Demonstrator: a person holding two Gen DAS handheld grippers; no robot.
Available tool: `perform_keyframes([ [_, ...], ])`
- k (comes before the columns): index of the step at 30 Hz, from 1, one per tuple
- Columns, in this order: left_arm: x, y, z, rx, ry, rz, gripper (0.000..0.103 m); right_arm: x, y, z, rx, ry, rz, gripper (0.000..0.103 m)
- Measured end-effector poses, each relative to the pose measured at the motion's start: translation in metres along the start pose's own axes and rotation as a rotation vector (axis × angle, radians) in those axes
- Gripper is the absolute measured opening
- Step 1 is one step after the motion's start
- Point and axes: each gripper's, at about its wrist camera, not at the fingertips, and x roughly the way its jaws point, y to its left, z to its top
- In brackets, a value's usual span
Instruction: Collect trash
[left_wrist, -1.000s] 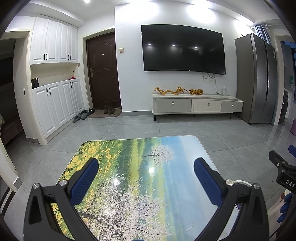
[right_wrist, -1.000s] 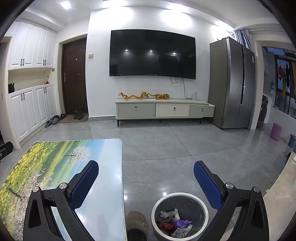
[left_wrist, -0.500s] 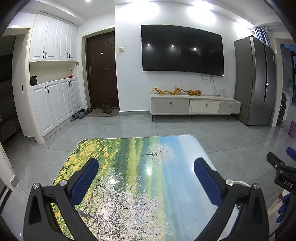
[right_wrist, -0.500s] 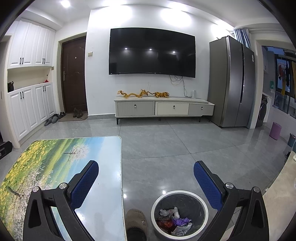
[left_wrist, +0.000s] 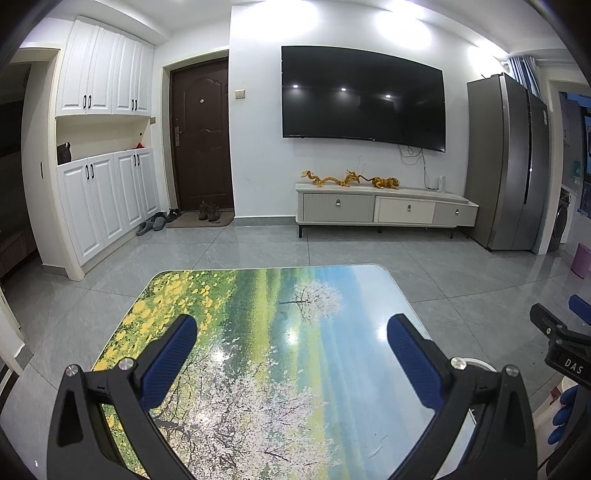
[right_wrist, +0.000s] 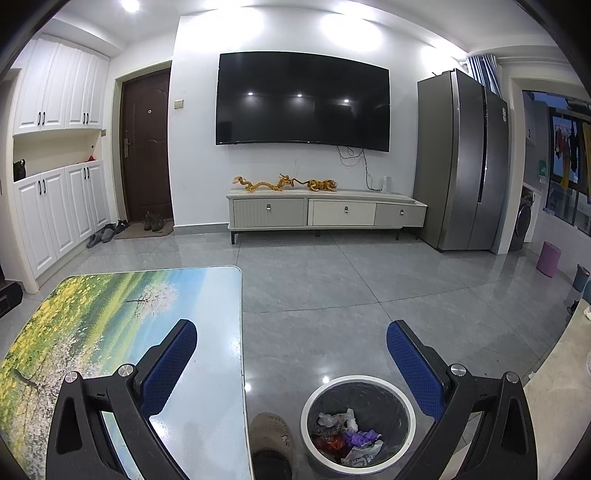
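A round trash bin (right_wrist: 404, 397) with a white rim and black liner stands on the floor right of the table, holding crumpled wrappers (right_wrist: 349, 435). My right gripper (right_wrist: 291, 332) is open and empty, above the table's right edge and the bin. My left gripper (left_wrist: 291, 332) is open and empty over the table (left_wrist: 280, 350), which has a printed landscape top with no loose trash in sight. The right gripper's tip (left_wrist: 561, 339) shows at the right edge of the left wrist view. The bin's rim (left_wrist: 476, 363) peeks out behind my left gripper's right finger.
A brown slipper (right_wrist: 271, 434) lies on the floor between table (right_wrist: 110, 332) and bin. A TV cabinet (right_wrist: 325, 212), fridge (right_wrist: 465, 162), white cupboards (left_wrist: 107, 199) and a door (left_wrist: 201, 136) line the far walls. A pink stool (right_wrist: 548, 258) stands at right.
Both grippers have risen and drawn back slightly, so the table and bin sit a little lower and farther in view. Both stay open and empty.
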Motion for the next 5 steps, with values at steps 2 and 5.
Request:
perform_keyframes([
  [2,0.0008,0.0008,0.0011,-0.002,0.006,0.0,0.103,-0.0005,-0.0002,-0.0002,0.001,0.0,-0.002,0.103],
  [5,0.0019,0.0001,0.001,-0.003,0.012,0.003,0.103,-0.0018,-0.0005,-0.0003,0.002,-0.002,-0.006,0.103],
])
